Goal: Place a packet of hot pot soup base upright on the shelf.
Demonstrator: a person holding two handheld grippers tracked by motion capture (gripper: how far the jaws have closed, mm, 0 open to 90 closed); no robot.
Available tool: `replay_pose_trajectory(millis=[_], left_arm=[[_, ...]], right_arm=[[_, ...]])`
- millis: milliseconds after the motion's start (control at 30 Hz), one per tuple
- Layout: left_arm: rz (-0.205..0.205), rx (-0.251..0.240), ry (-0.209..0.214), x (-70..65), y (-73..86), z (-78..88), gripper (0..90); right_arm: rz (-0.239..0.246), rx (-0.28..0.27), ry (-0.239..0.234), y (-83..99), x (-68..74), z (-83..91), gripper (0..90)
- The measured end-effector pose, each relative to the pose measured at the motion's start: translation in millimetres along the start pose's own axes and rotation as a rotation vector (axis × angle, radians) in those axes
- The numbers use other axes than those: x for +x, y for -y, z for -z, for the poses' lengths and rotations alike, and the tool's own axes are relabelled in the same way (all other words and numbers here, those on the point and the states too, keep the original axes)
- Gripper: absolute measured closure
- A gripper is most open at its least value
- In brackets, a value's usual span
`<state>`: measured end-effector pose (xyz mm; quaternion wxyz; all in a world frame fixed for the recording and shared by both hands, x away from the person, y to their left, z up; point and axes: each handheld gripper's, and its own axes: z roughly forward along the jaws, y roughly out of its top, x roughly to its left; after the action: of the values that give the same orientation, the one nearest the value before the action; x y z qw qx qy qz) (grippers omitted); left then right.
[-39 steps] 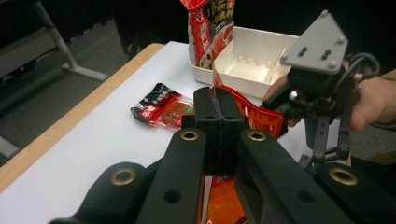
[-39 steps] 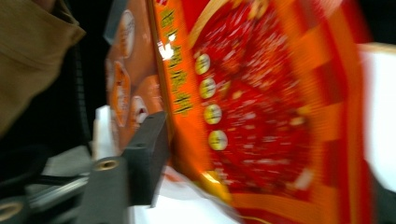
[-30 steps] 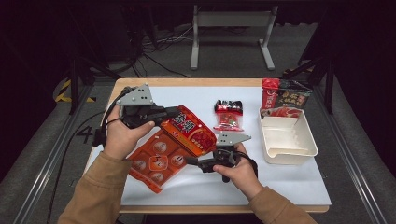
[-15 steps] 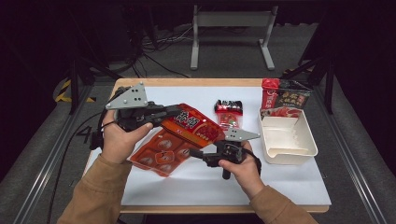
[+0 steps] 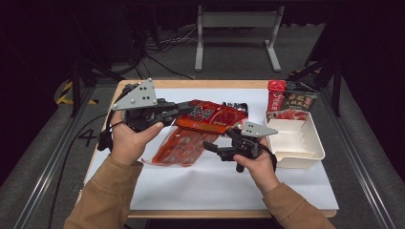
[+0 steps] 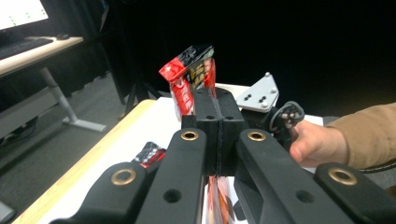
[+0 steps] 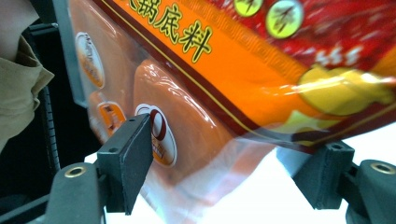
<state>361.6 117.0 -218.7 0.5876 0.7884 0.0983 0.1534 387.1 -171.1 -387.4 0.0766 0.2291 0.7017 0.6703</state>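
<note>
Left claw [image 5: 184, 110] pinches the red-orange packet [image 5: 200, 129] aloft, its lower edge between the right claw's [image 5: 210, 145] just-spreading jaws.

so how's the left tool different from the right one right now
The left tool is shut on the top edge of the red packet; the right tool stands open, its pads clear of the packet after its jaws just opened wider. The left one sits higher, at the packet's top; the right one is lower, at the packet's clear bottom part. Both are hand-held, black, with a grey plate on top.
</note>
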Motion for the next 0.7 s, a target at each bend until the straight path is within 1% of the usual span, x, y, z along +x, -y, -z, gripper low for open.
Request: replay_pose_trajectory(millis=[67,100,133,167,200,233,267,333,400,467,533,567,600,633,667,700], left_arm=[[-0.003,-0.004,0.006,-1.7,-2.4,-2.7,90.0],[-0.003,-0.004,0.006,-1.7,-2.4,-2.7,90.0],[-0.012,-0.004,0.01,-3.3,-5.0,-5.0,90.0],[-0.012,-0.004,0.01,-3.3,-5.0,-5.0,90.0],[-0.015,-0.004,0.017,-3.9,-6.6,-5.9,90.0],[-0.018,-0.01,0.014,-4.6,-7.7,-6.4,90.0],[-0.017,-0.014,0.019,-4.8,-8.8,-6.6,90.0],[-0.027,-0.013,0.014,-5.5,-10.5,-7.7,90.0],[-0.021,-0.014,0.016,-5.9,-10.5,-8.4,90.0],[-0.017,-0.017,0.017,-5.4,-10.1,-8.1,90.0],[-0.014,-0.021,0.014,-4.6,-9.2,-7.6,90.0],[-0.013,-0.019,0.014,-4.1,-8.7,-7.8,90.0],[-0.01,-0.013,0.01,-3.3,-7.3,-8.4,90.0],[-0.01,-0.013,0.01,-3.3,-7.3,-8.4,90.0],[0.002,-0.014,0.002,-1.5,-5.3,-7.7,90.0],[0.002,-0.014,0.002,-1.5,-5.3,-7.7,90.0]], right_arm=[[-0.001,-0.006,-0.01,-0.1,0.0,0.0,24.5],[-0.001,-0.007,-0.018,0.0,-0.1,0.1,24.8],[-0.004,-0.012,-0.038,0.3,0.2,-0.1,25.7],[-0.004,-0.012,-0.038,0.3,0.2,-0.1,25.7],[-0.003,-0.012,-0.05,0.4,0.4,-0.3,25.4],[0.001,-0.011,-0.065,0.4,1.1,-1.3,24.0],[0.006,-0.009,-0.08,0.5,1.1,-2.0,24.2],[0.008,-0.012,-0.111,0.4,1.2,-3.2,25.8],[0.011,-0.012,-0.115,-0.8,2.2,-3.8,26.6],[0.001,-0.013,-0.119,-2.0,2.5,-3.4,31.1],[0.002,-0.004,-0.132,-3.8,3.7,-2.2,37.9],[0.008,0.001,-0.138,-4.7,5.0,-1.5,44.2],[0.038,0.029,-0.152,-7.8,7.6,1.3,60.6],[0.038,0.029,-0.152,-7.8,7.6,1.3,60.6],[0.072,0.061,-0.132,-11.4,10.6,3.8,67.5],[0.072,0.061,-0.132,-11.4,10.6,3.8,67.5]])
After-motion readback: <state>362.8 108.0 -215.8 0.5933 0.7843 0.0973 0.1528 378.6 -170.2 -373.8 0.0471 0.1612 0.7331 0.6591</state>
